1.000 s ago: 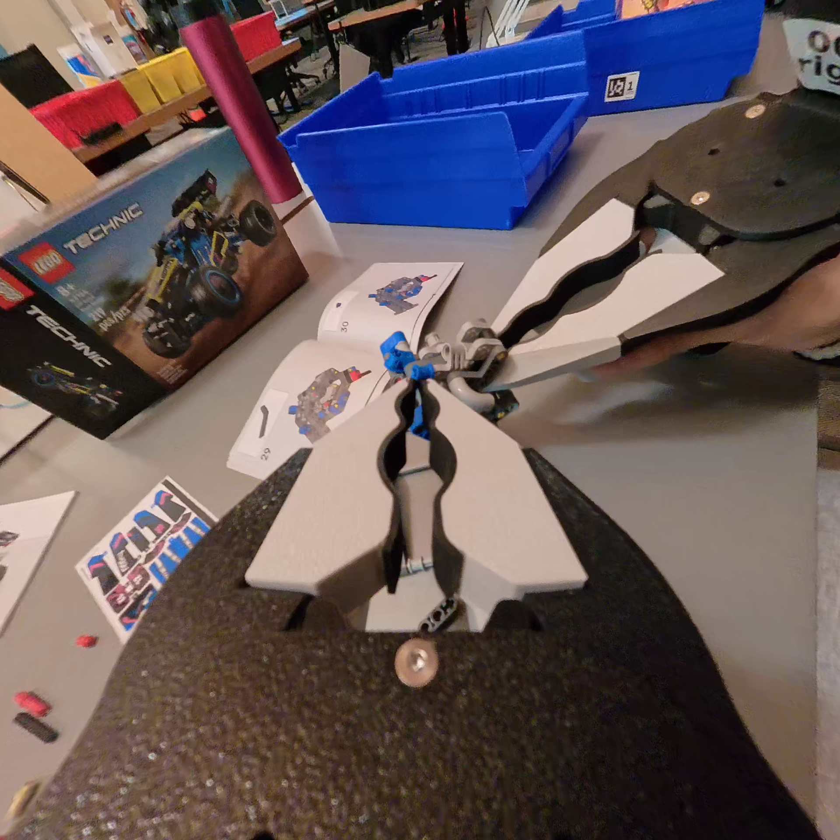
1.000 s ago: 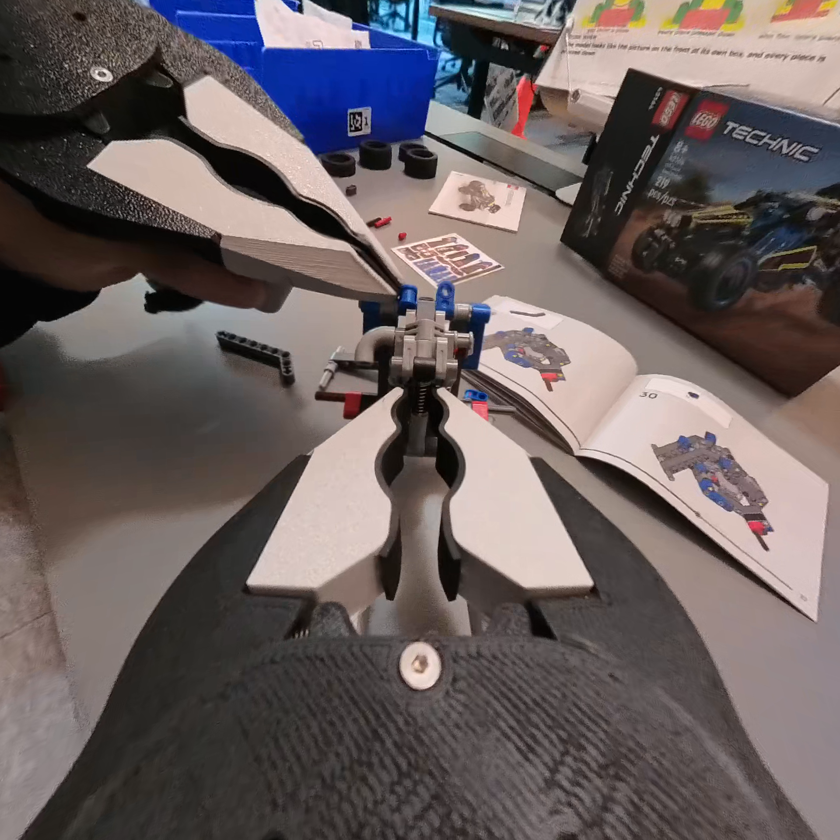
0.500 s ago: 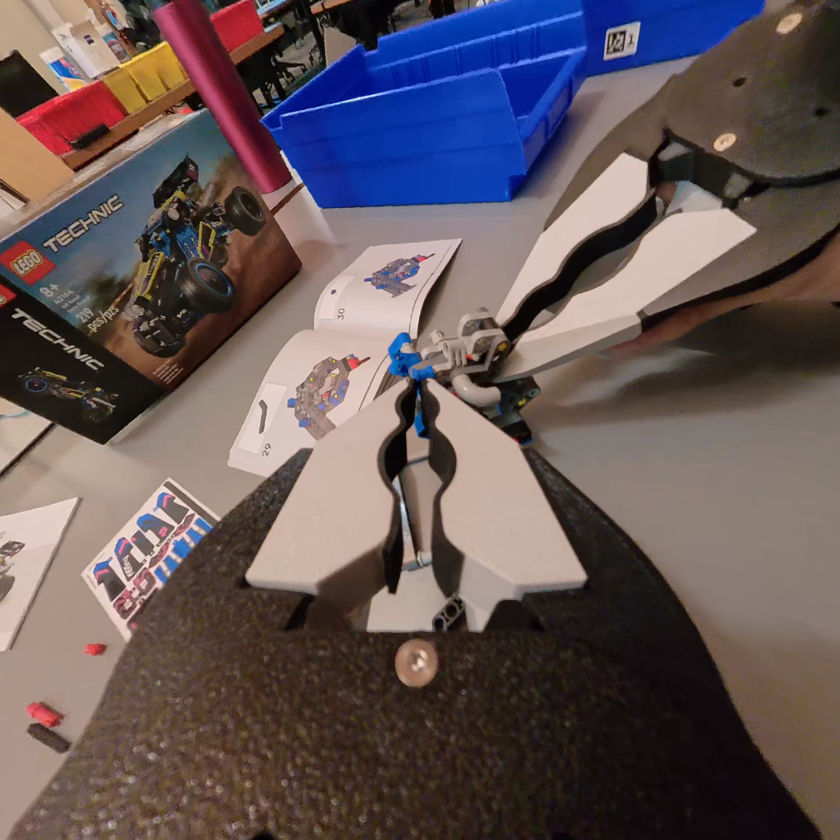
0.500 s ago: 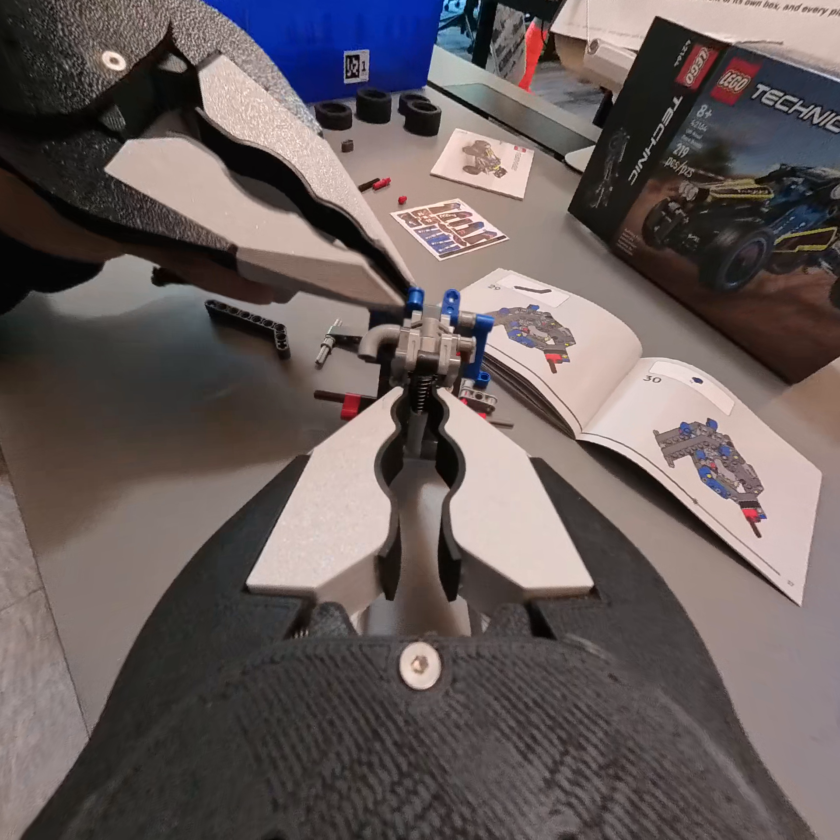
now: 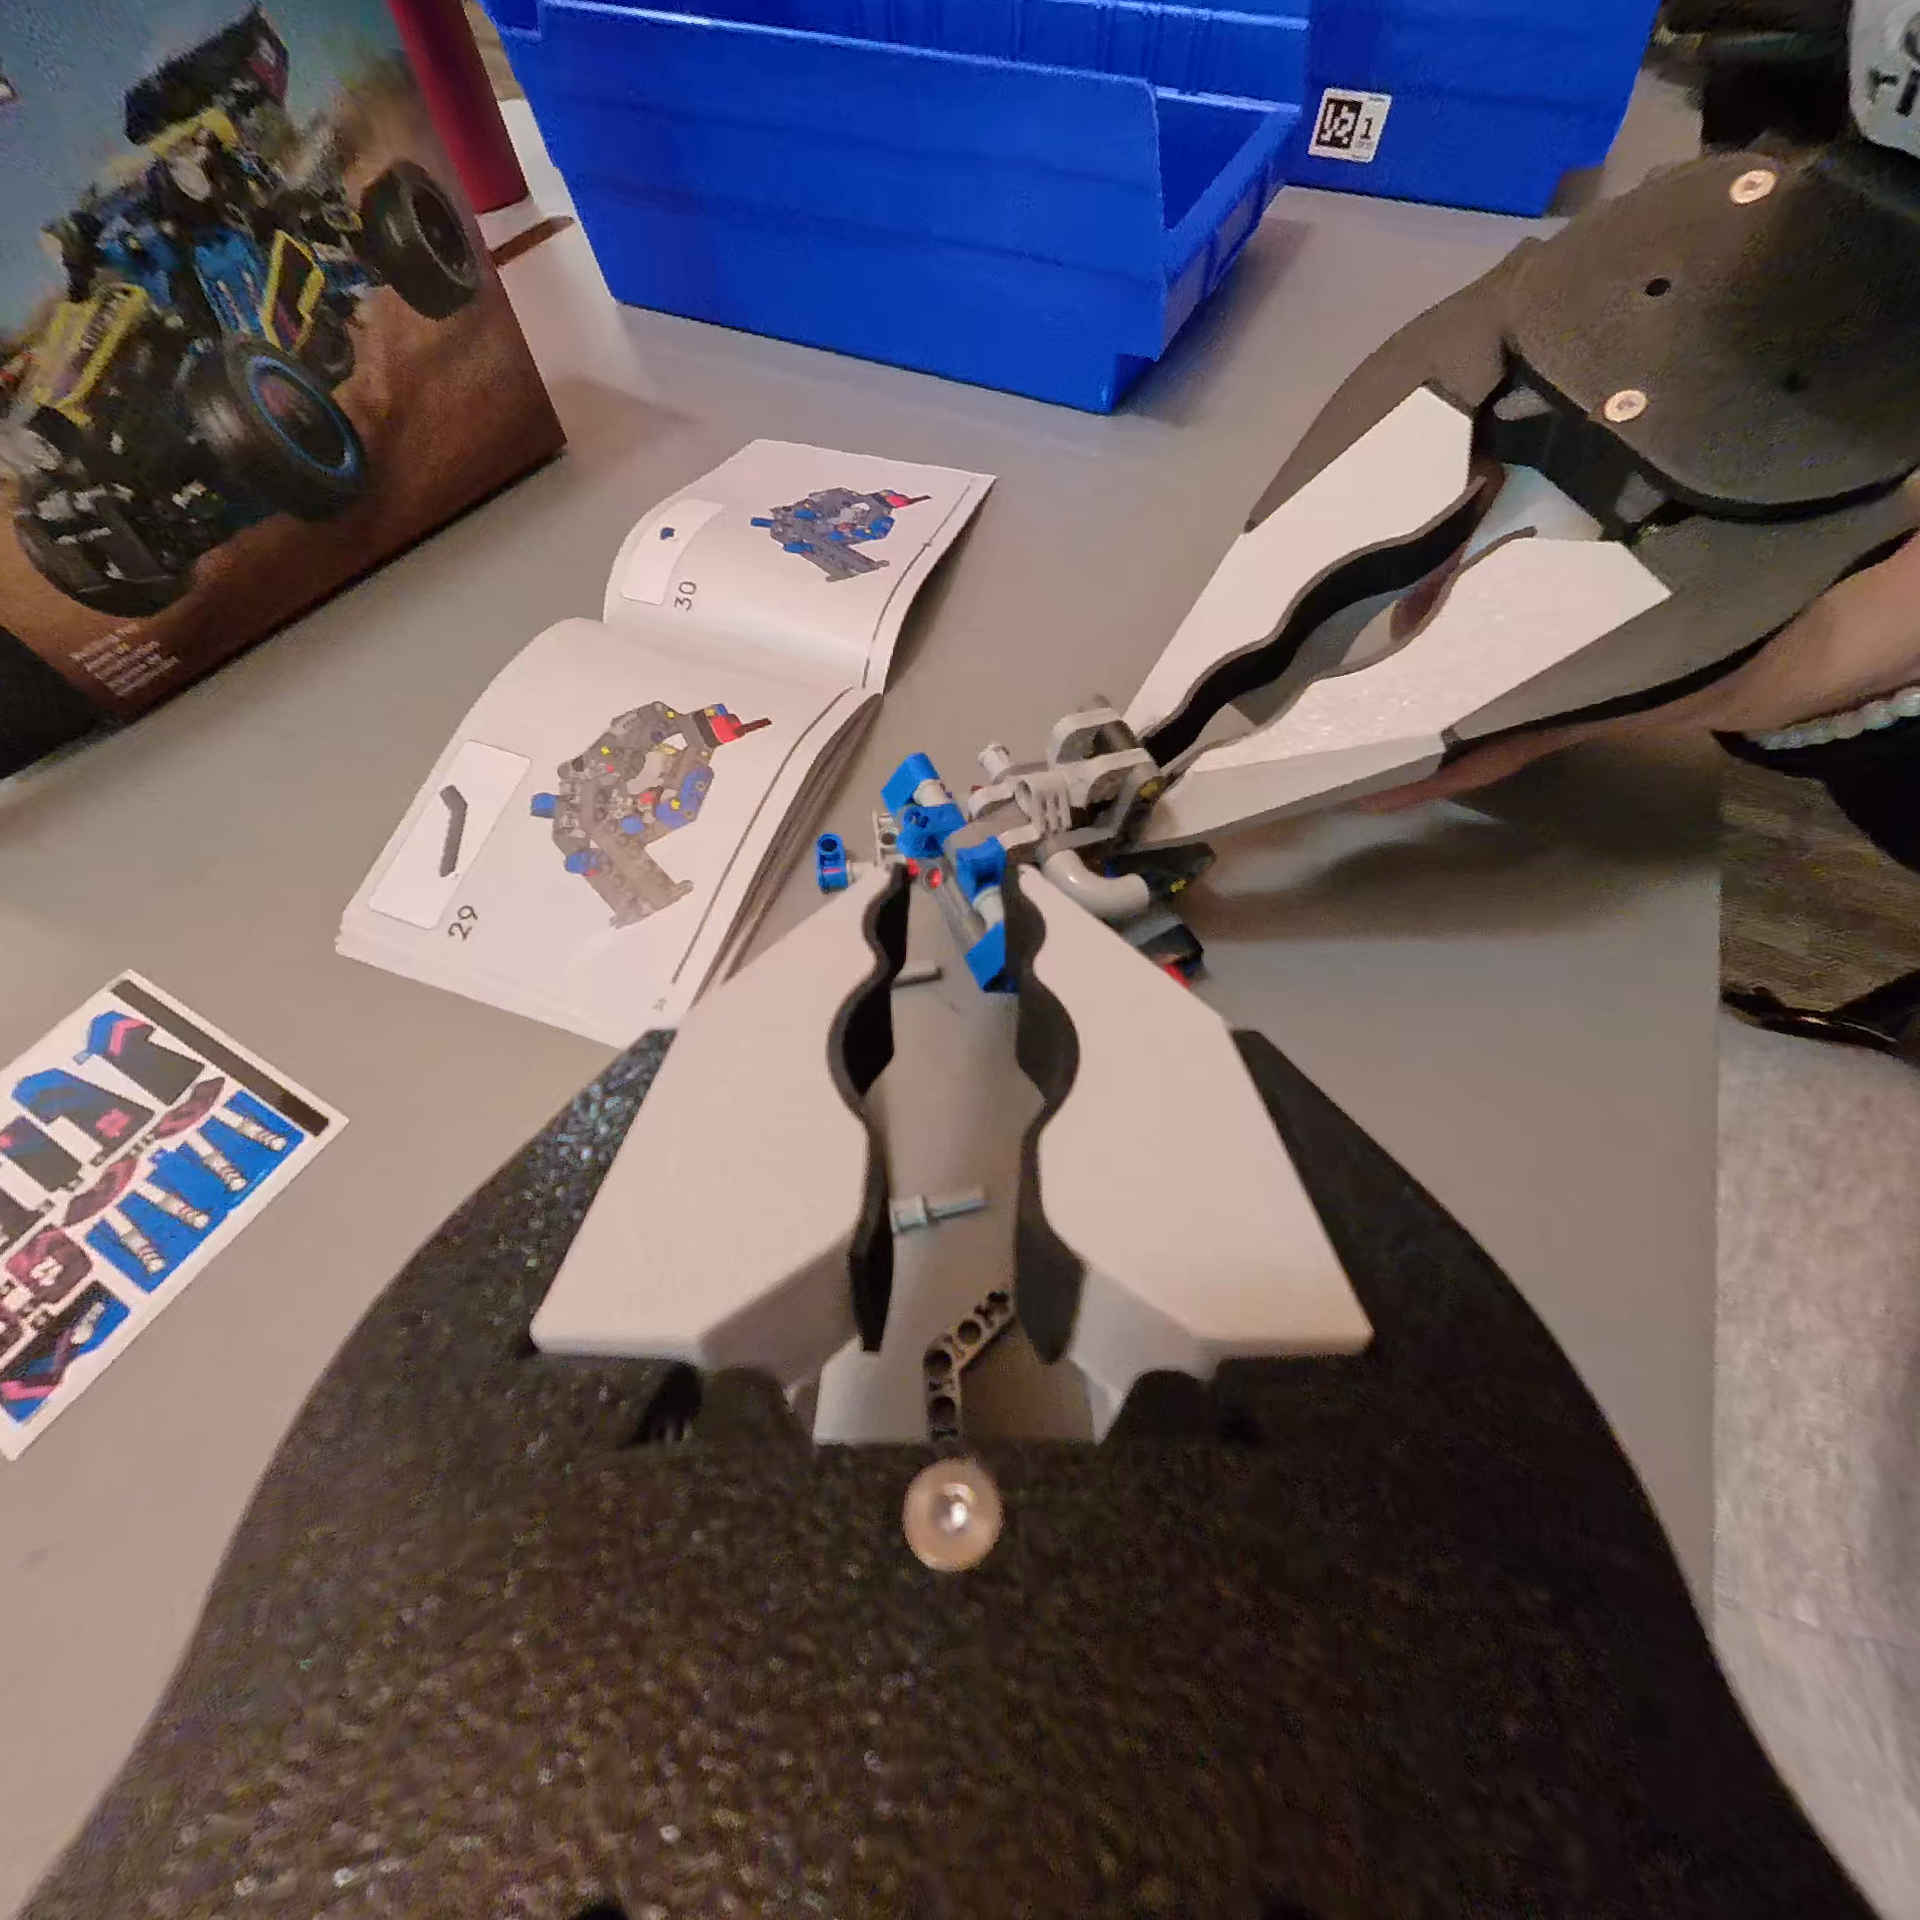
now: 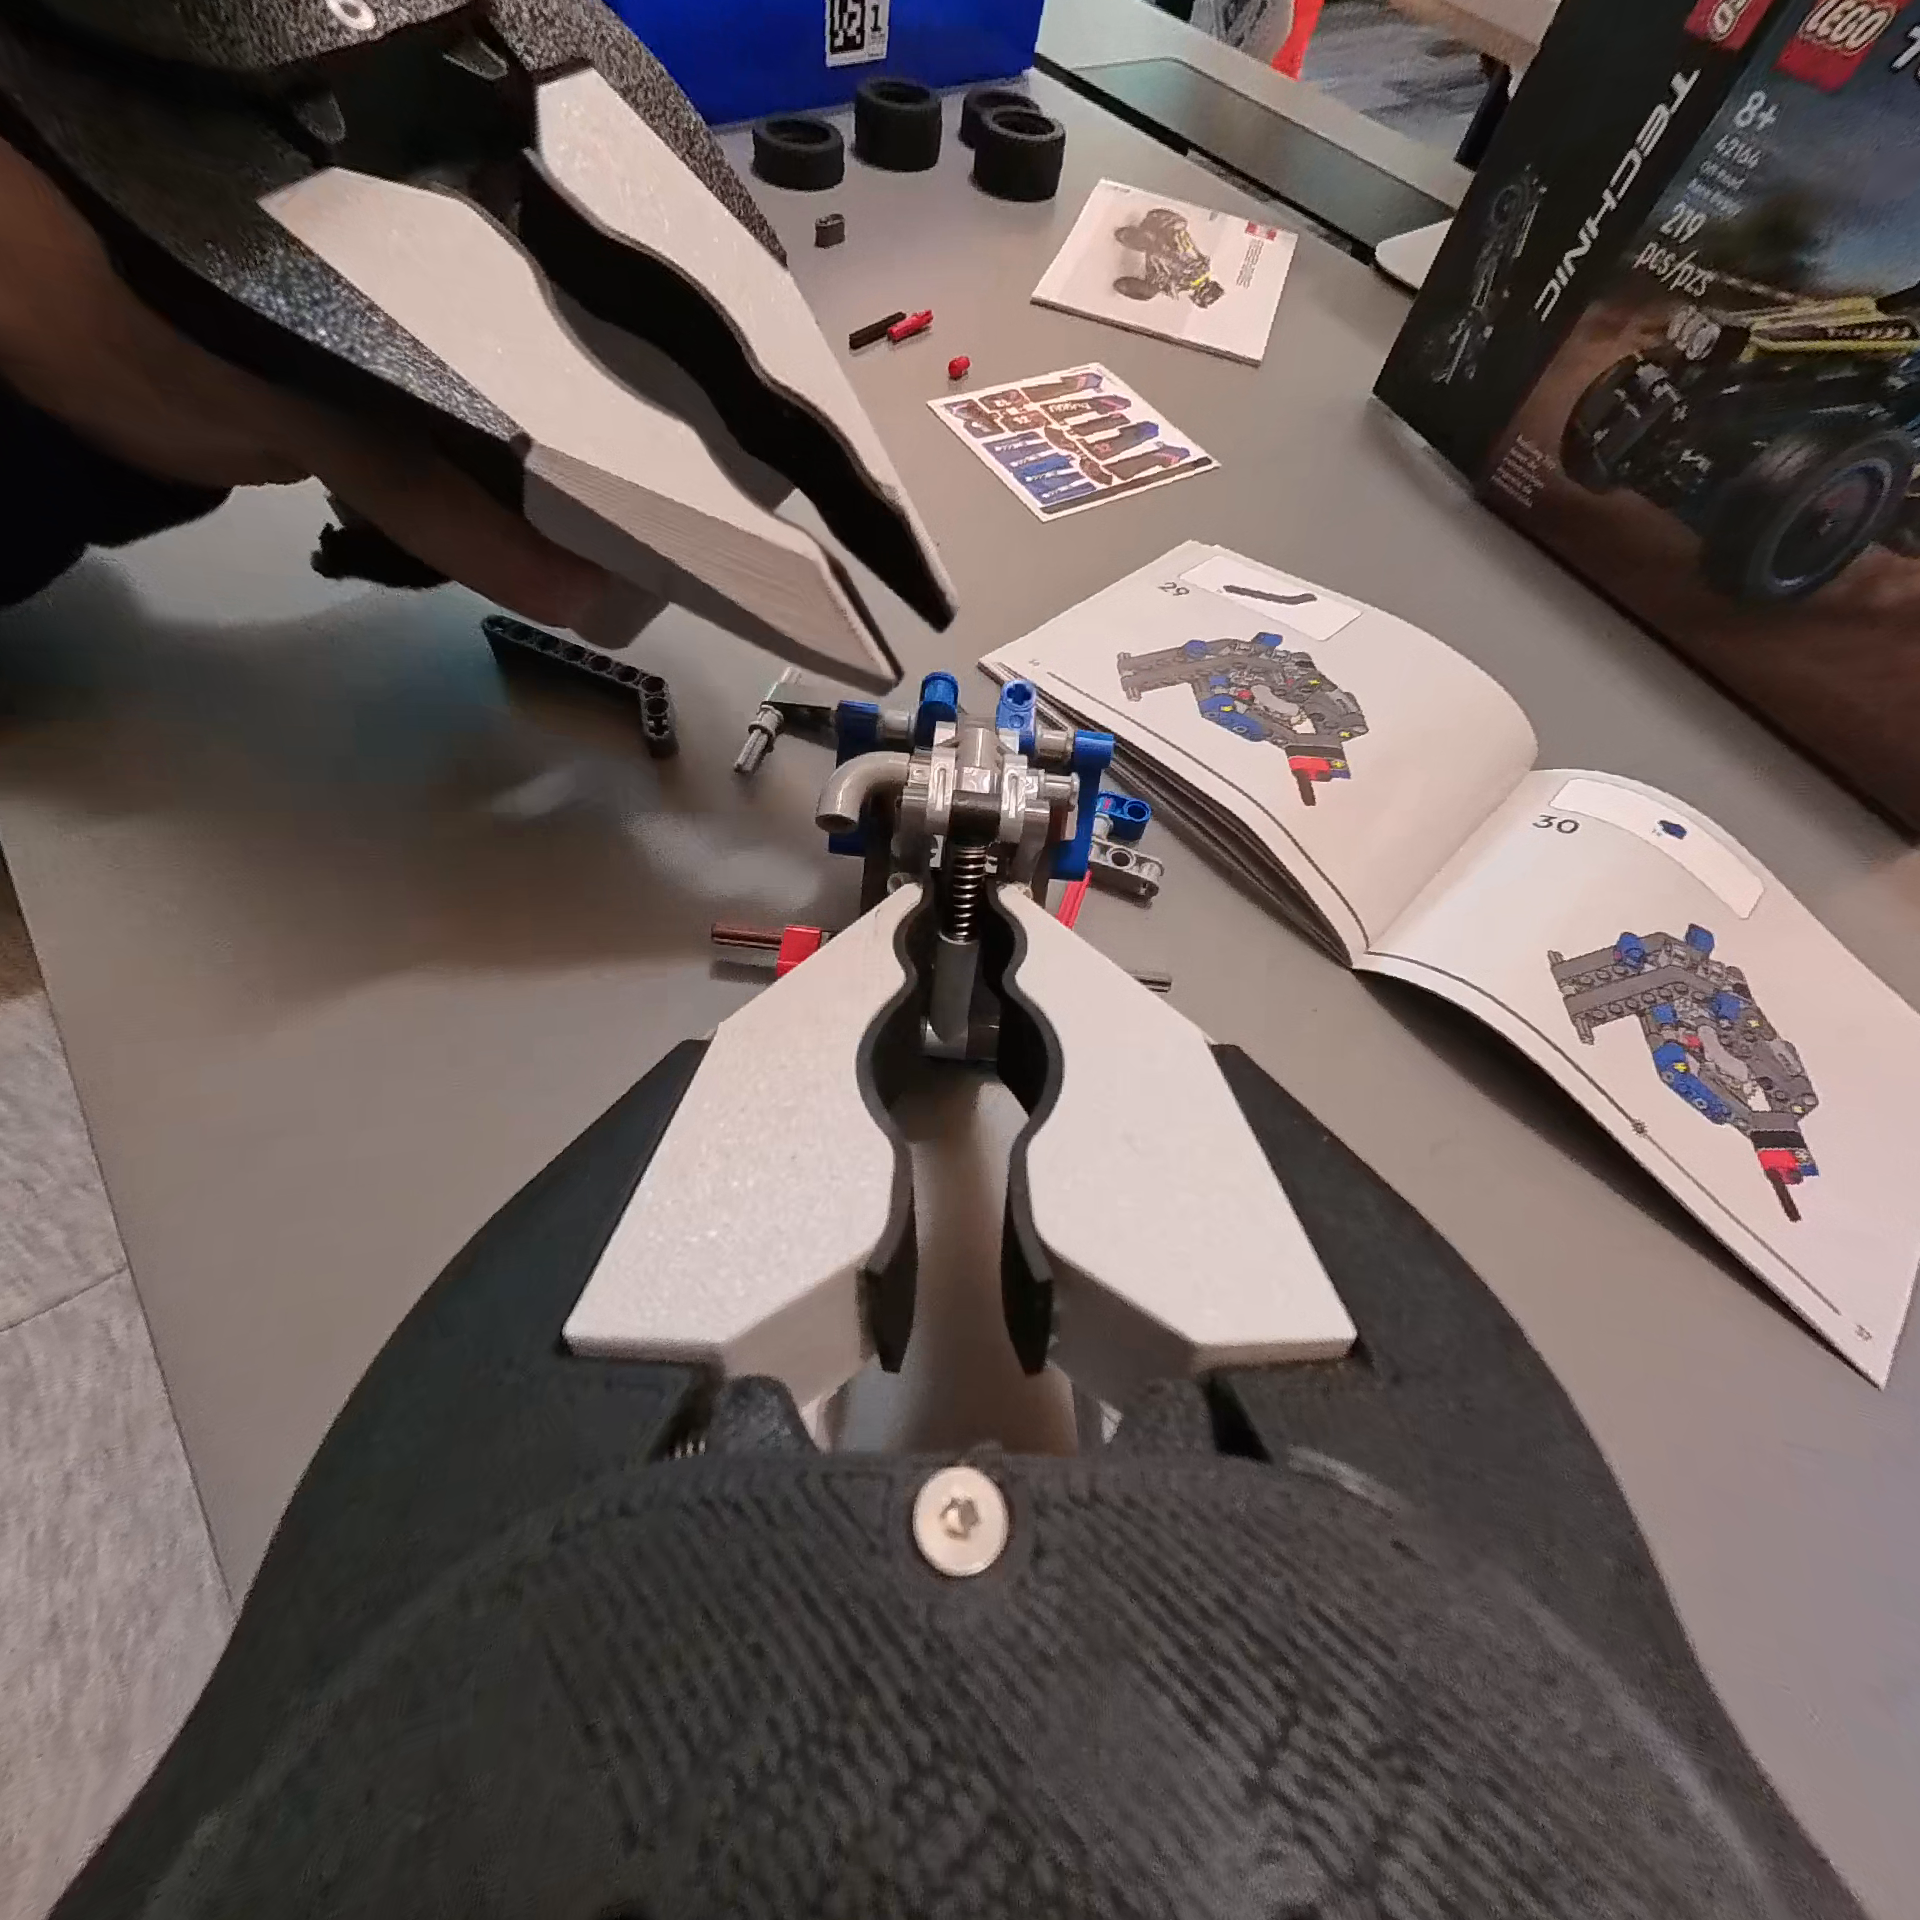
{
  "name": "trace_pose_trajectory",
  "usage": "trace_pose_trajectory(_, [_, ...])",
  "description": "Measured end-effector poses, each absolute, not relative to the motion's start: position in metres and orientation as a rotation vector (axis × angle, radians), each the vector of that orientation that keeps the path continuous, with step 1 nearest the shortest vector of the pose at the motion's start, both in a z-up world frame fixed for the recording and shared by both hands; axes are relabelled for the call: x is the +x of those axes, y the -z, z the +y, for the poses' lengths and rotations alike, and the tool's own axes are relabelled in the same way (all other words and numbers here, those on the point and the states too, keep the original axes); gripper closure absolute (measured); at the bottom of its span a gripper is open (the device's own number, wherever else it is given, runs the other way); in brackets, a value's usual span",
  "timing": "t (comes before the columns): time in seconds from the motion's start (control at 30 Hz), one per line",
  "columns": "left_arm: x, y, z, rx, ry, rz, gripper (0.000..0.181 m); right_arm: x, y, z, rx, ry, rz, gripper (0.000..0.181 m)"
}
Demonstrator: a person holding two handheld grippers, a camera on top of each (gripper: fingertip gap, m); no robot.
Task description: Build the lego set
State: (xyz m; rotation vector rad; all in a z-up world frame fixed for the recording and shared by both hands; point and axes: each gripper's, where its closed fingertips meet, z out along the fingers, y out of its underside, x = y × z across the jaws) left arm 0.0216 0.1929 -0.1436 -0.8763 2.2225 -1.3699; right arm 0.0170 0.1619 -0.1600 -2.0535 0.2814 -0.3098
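Warm, even indoor light leaves soft shadows on the grey table (image 5: 1351,1143); wide-angle bending and slight blur mark the edges.

Right gripper (image 6: 961,914) fingers clamped on grey-and-blue lego assembly (image 6: 966,800), above table (image 6: 364,935).

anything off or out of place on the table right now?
Nothing damaged or spilled. Only loose bits: a small blue connector lies stray beside the open instruction booklet, and a red pin sits apart near the sticker sheet. The right hand-held gripper grips the assembly squarely.
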Motion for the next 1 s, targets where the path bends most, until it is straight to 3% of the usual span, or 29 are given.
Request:
trace_pose_trajectory(0.6, [0.011,0.162,0.189,-0.933,1.342,2.361,0.174,0.004,0.163,0.164,-2.105,0.285,0.138,0.175])
trace_pose_trajectory(0.67, [0.008,0.166,0.192,-0.972,1.33,2.402,0.173,-0.004,0.16,0.154,-2.159,0.204,0.019,0.164])
trace_pose_trajectory(0.83, [0.001,0.173,0.198,-0.977,1.317,2.491,0.168,0.049,0.127,0.126,-2.129,0.398,-0.049,0.161])
trace_pose_trajectory(1.0, [0.001,0.168,0.209,-0.98,1.319,2.506,0.157,0.107,0.163,0.156,-2.167,0.463,-0.212,0.146])
